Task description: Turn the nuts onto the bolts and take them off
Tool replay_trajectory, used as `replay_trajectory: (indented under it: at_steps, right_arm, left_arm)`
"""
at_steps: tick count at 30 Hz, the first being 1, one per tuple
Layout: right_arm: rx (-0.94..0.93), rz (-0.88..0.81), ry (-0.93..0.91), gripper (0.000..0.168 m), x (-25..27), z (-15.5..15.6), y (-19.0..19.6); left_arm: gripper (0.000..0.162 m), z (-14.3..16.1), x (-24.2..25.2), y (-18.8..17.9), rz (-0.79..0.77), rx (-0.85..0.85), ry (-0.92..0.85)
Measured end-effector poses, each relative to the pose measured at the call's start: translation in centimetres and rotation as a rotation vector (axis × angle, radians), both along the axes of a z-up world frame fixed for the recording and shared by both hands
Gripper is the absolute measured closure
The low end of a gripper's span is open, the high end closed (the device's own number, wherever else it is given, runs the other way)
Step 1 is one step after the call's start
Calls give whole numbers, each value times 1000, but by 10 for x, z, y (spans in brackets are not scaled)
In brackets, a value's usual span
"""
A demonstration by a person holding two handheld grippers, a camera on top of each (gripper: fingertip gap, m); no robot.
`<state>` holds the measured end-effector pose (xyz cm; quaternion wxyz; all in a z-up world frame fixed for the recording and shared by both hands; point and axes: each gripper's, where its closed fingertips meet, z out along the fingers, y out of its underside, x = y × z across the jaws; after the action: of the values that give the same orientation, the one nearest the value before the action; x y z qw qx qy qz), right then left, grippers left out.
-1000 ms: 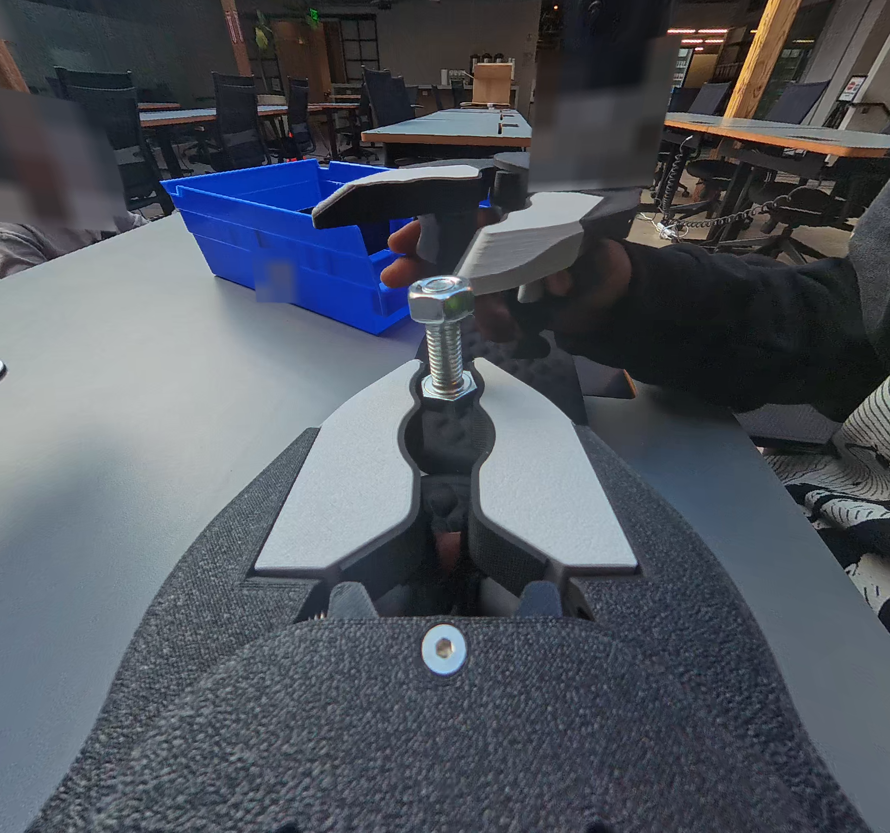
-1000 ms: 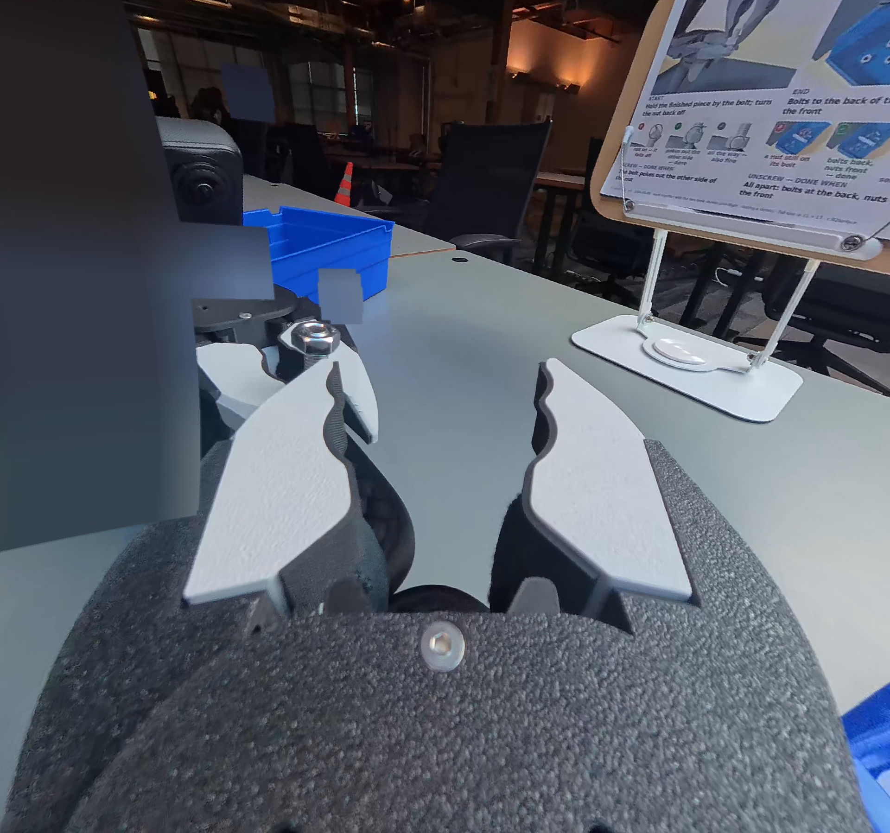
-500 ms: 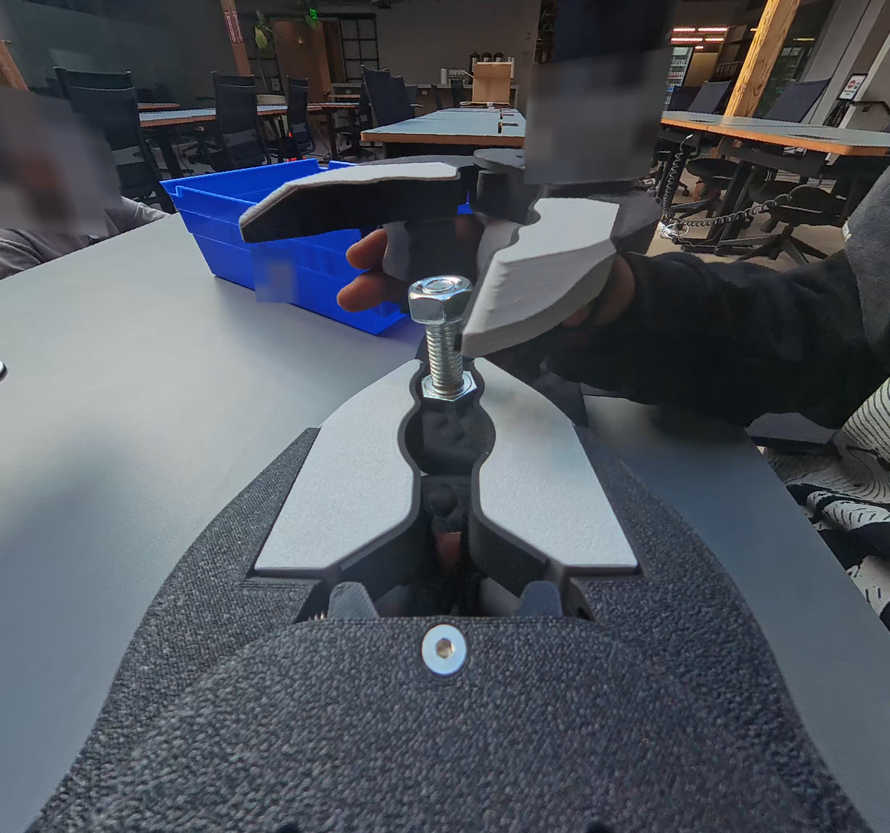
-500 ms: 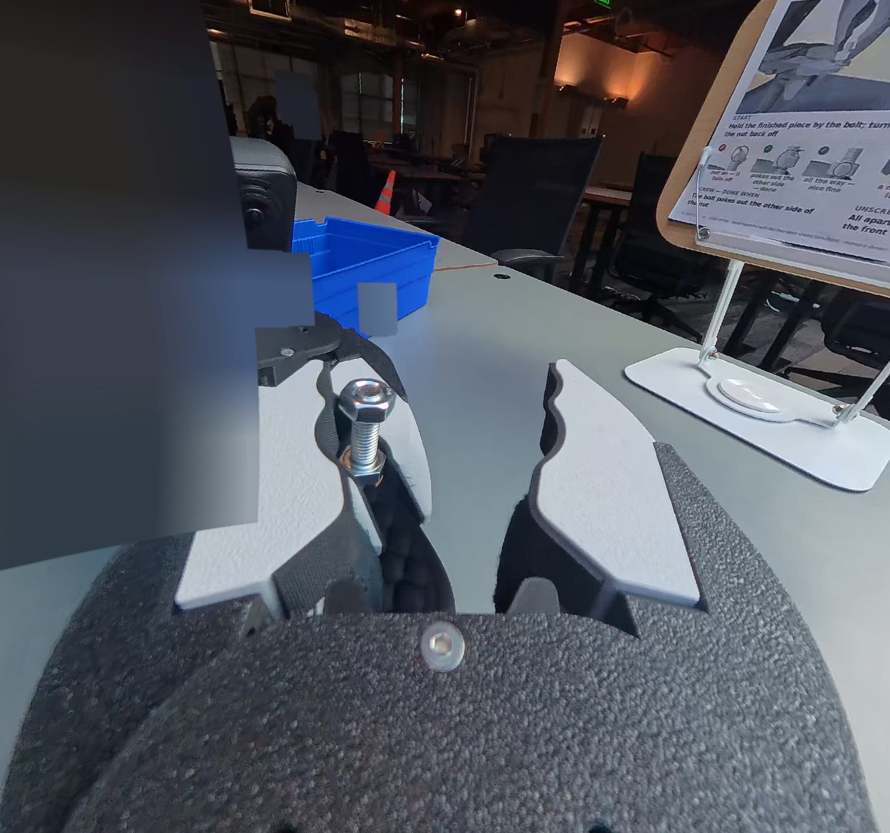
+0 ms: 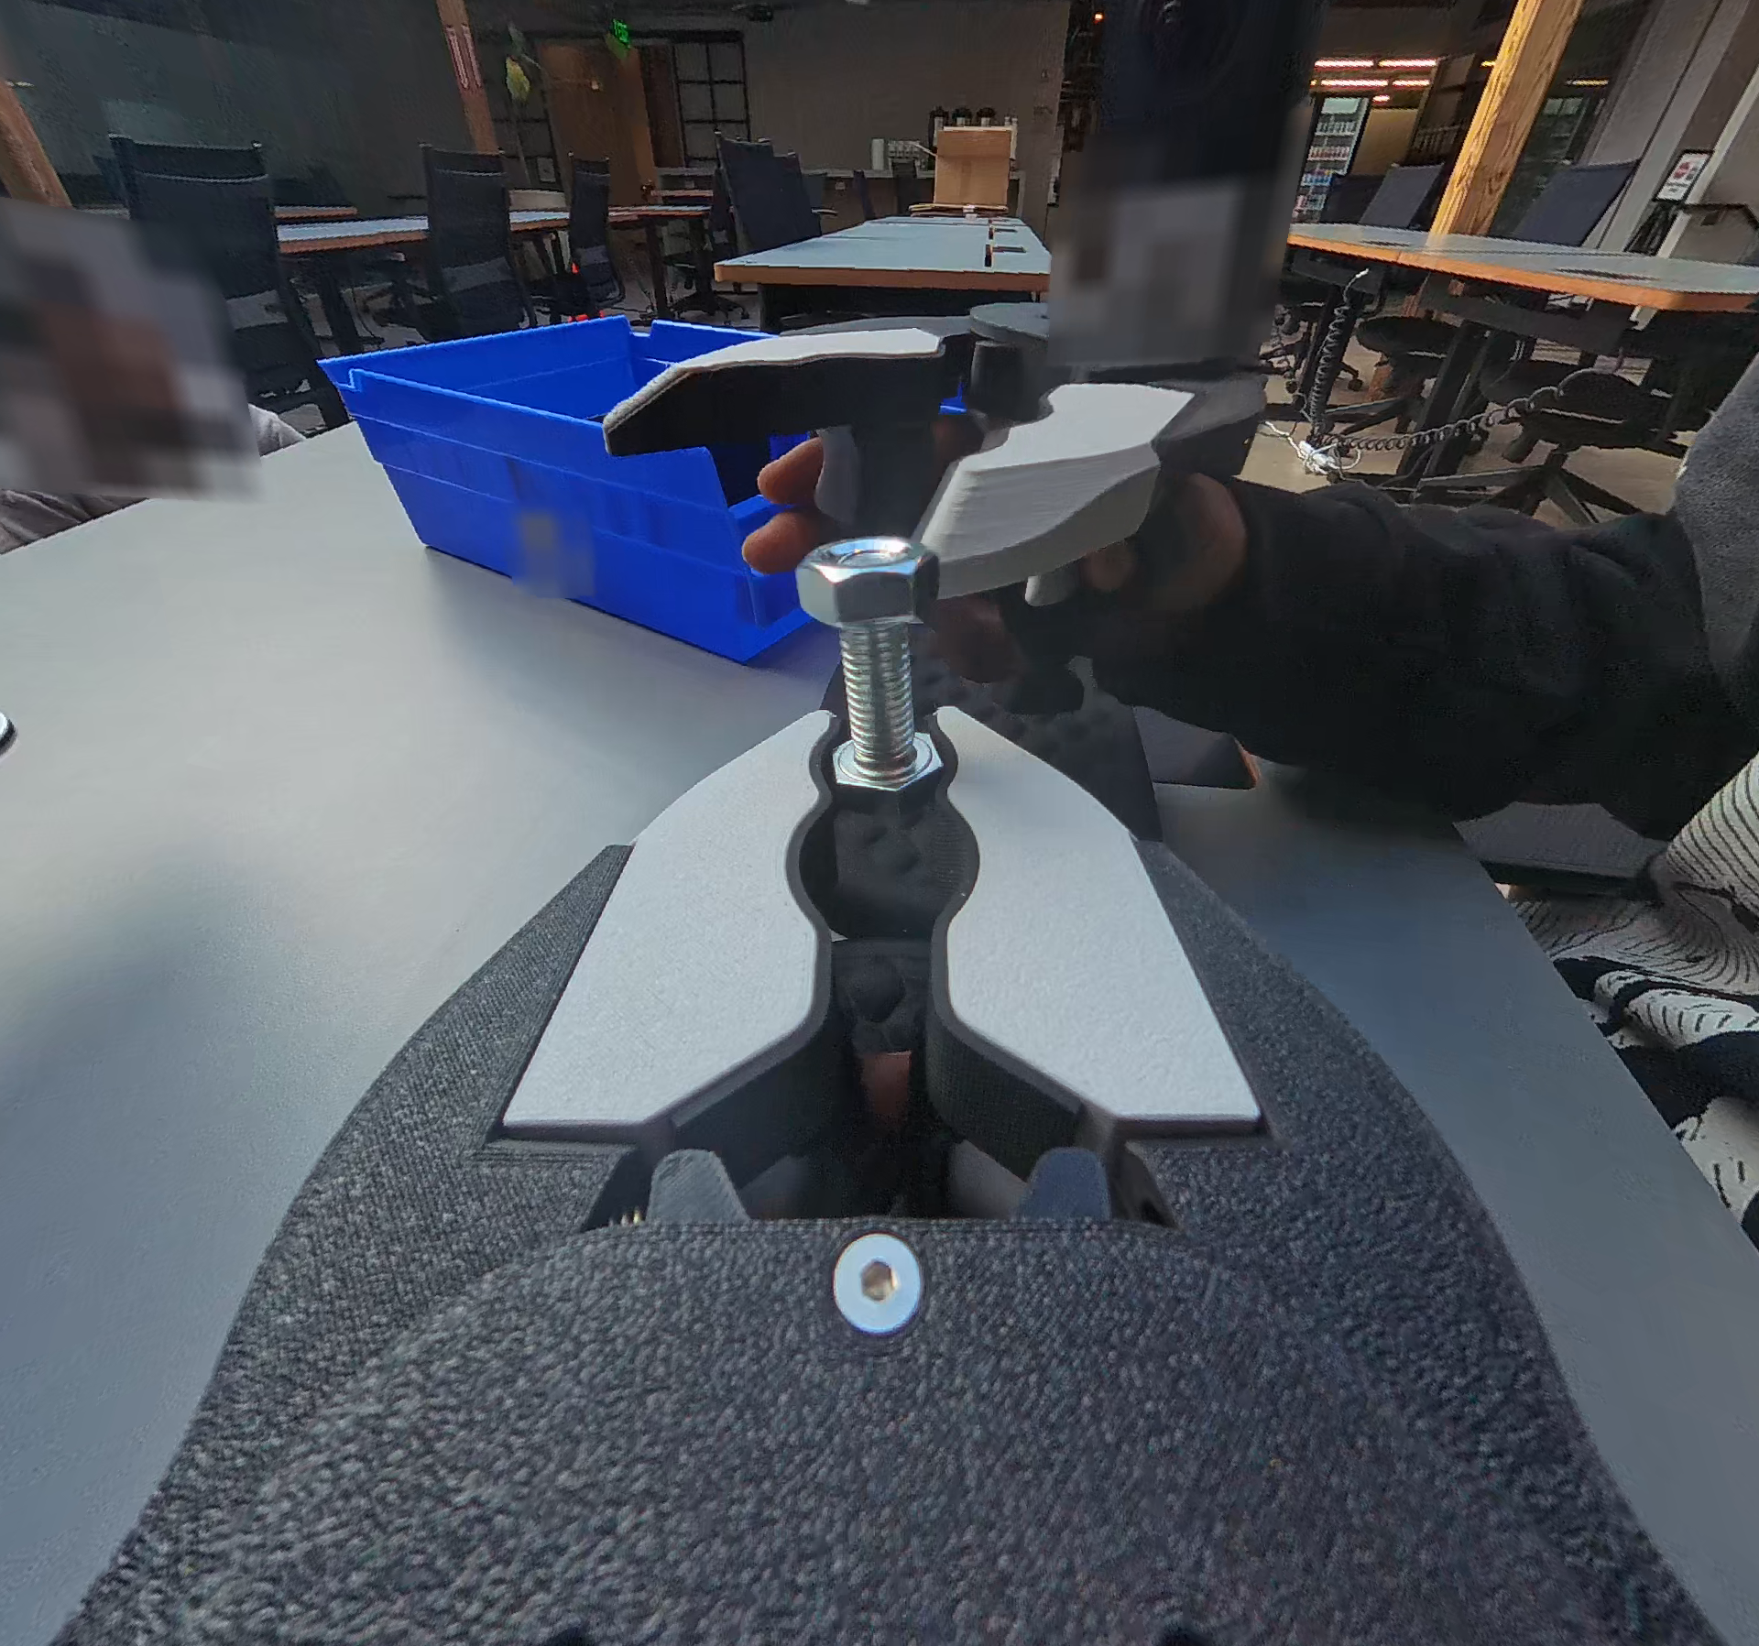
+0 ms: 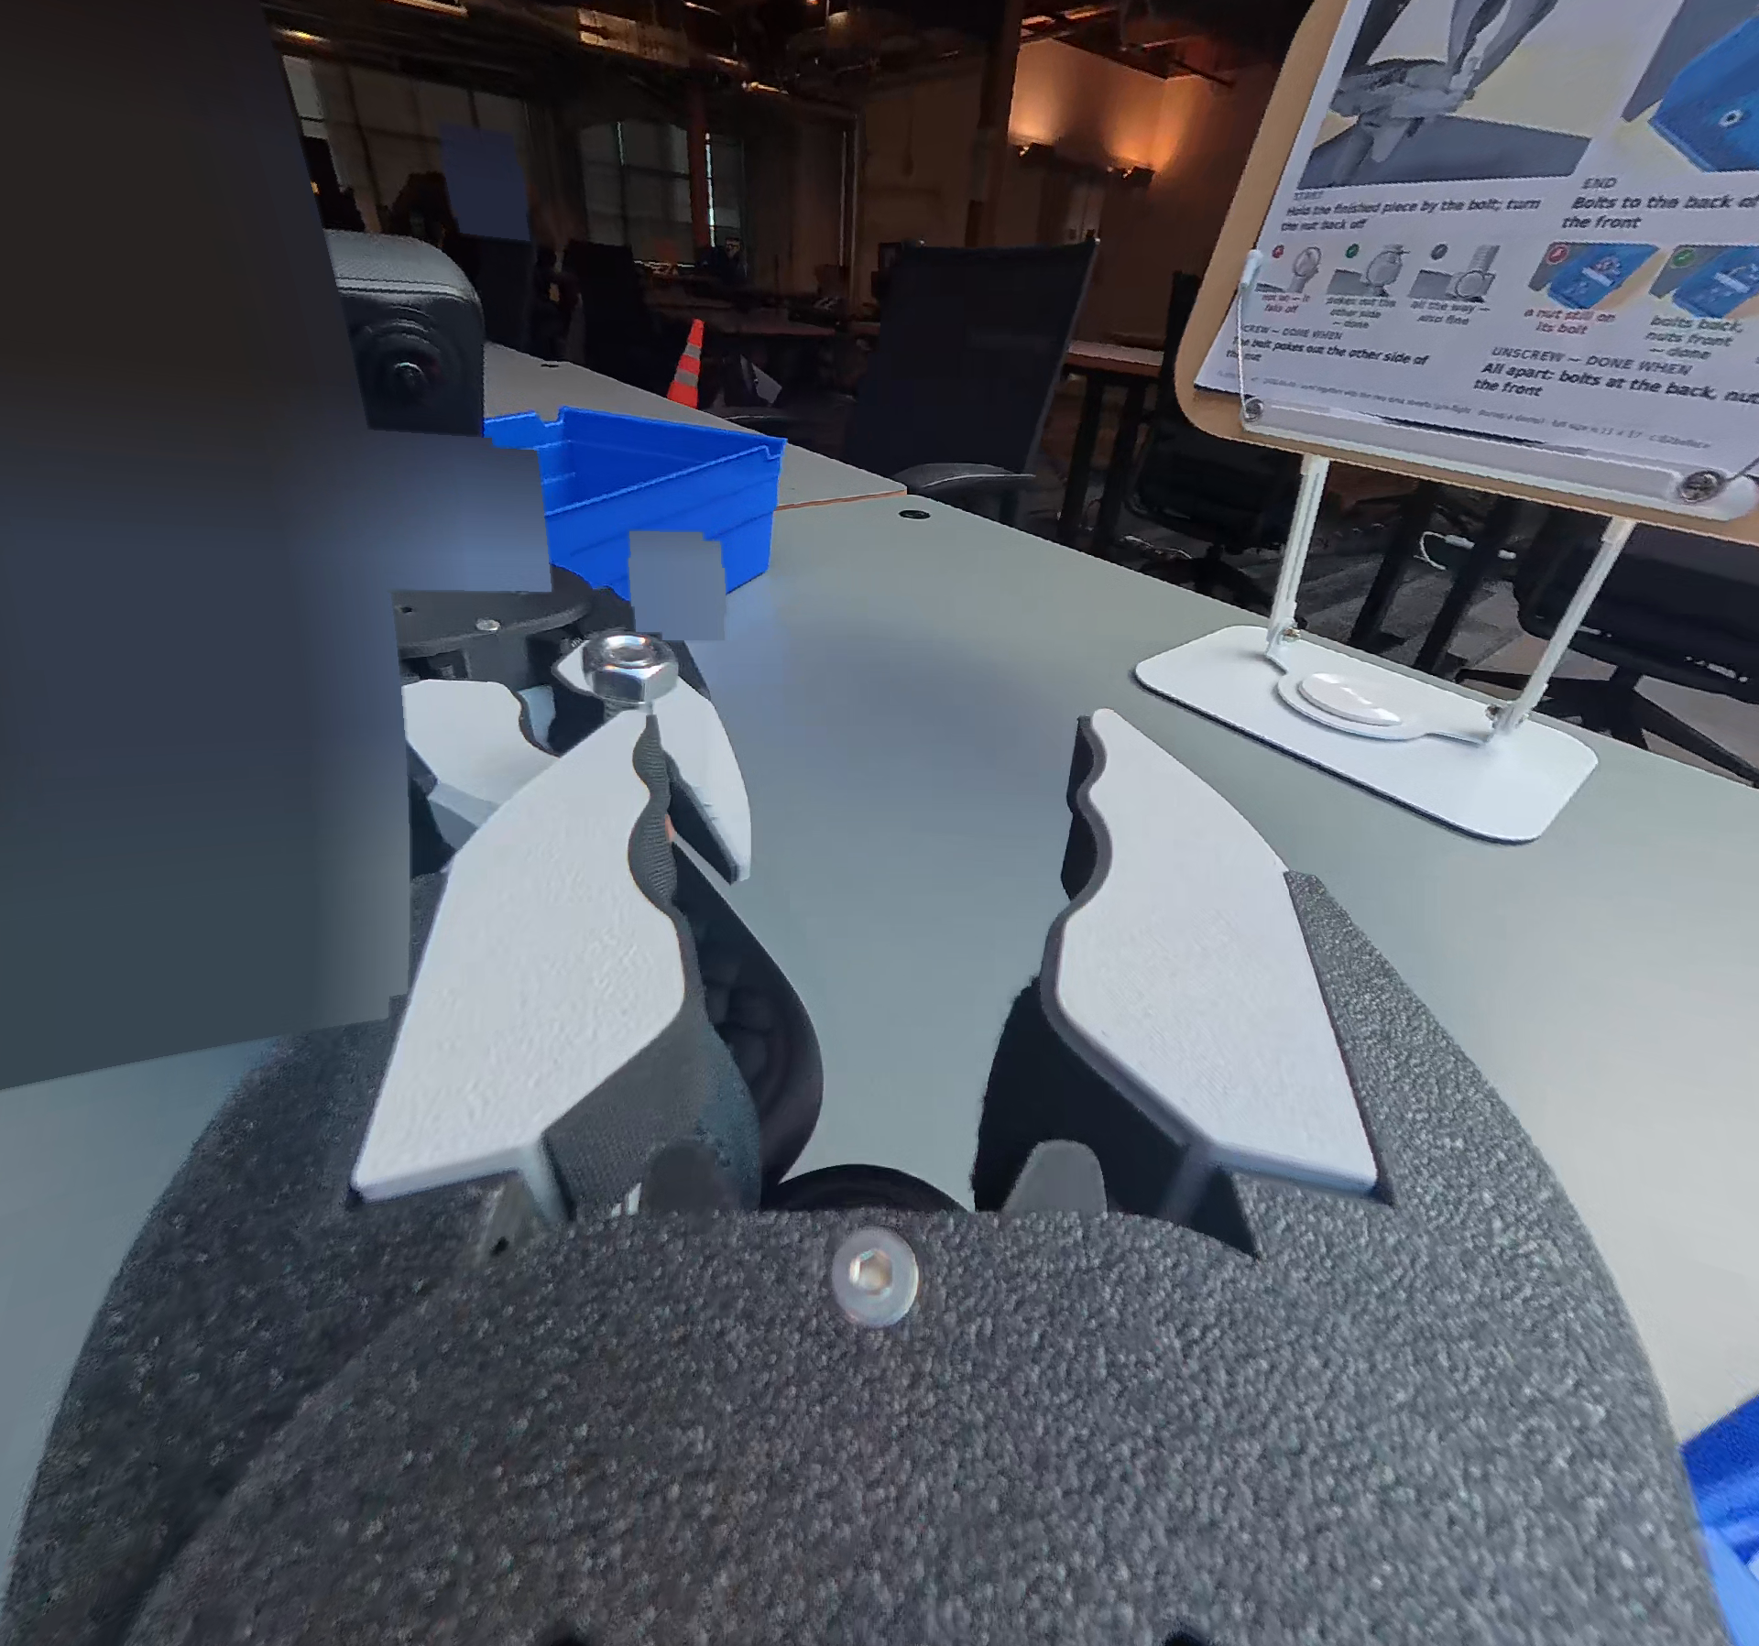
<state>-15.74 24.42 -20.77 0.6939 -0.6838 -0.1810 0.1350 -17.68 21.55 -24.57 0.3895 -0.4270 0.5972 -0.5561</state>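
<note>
A steel bolt (image 5: 878, 685) stands upright, head (image 5: 866, 580) on top, with a nut (image 5: 885, 768) low on its thread. My left gripper (image 5: 885, 758) is shut on the nut at its fingertips; the bolt's lower end is hidden. My right gripper (image 5: 771, 506), held by a hand (image 5: 1180, 544), hovers open just behind the bolt head, one finger (image 5: 1037, 496) touching or nearly touching it. In the right wrist view the right gripper (image 6: 866, 725) is open and empty. The bolt head (image 6: 628, 668) sits just past its left fingertip (image 6: 609, 801), outside the jaws.
A blue bin (image 5: 533, 458) stands on the grey table (image 5: 286, 744) behind the bolt; it also shows in the right wrist view (image 6: 666, 487). A white stand with an instruction sheet (image 6: 1523, 173) is at the right. A blue edge (image 6: 1723, 1505) shows at bottom right. There is about 5 cm between the tips of the two grippers.
The right gripper, still open, swung in closer around the bolt half a second ago, then drew back to about where it began. The left gripper and bolt have not moved.
</note>
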Motion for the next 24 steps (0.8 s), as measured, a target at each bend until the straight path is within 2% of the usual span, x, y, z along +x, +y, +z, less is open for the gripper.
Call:
replay_trajectory:
  at_steps: [6,15,24]
  right_arm:
    - [39,50,64,85,-5,12,-5]
    - [35,104,9,83,-44,10,18]
    - [10,57,8,83,-25,5,10]
  left_arm:
    - [147,0,0,0,0,1,2]
    - [147,-1,1,-1,-1,7,2]
    - [147,-1,1,0,-2,4,3]
